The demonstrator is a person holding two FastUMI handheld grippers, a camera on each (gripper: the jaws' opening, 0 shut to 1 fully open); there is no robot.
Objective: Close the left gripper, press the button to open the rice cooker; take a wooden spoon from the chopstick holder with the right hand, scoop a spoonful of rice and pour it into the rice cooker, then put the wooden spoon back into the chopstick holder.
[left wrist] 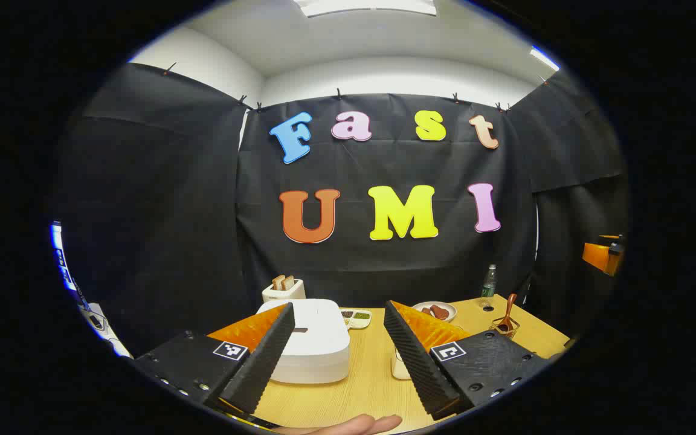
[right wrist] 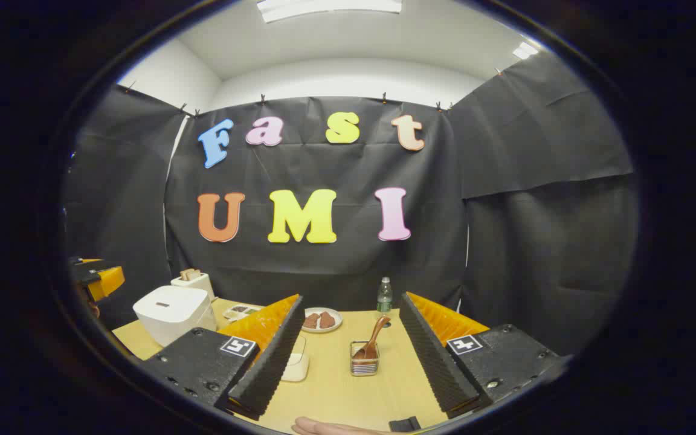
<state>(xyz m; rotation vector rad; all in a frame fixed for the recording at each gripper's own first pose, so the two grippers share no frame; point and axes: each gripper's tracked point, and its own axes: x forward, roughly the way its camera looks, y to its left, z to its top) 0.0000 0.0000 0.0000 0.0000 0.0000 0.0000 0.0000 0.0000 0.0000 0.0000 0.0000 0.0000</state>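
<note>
A: Both sets of fingers were spread, gripping nothing. Left gripper [left wrist: 339, 353] faced the rice cooker [left wrist: 312, 338], lid down; right gripper [right wrist: 351, 356] faced the wooden spoon [right wrist: 374, 342], which leaned in the chopstick holder [right wrist: 364, 359].

B: Handling?

A: The spoon looked light, stiff and smooth; likely best pinched on the upper handle. The cooker probably wouldn't slide under a button press.

B: Surroundings?

A: Pale wood bench [right wrist: 348, 393], flat. A rice container [right wrist: 295, 365], plate [right wrist: 321, 320] and bottle [right wrist: 385, 296] stood near, black cloth walls close behind.

The tabletop [right wrist: 336, 386] is pale wood-grain, smooth and matt. The cooker [left wrist: 318, 344] looks smooth white plastic (faint sheen). The spoon [right wrist: 374, 341] is brown wood. Each hand-held gripper's fingers [left wrist: 263, 356] carry ribbed black matt pads.
</note>
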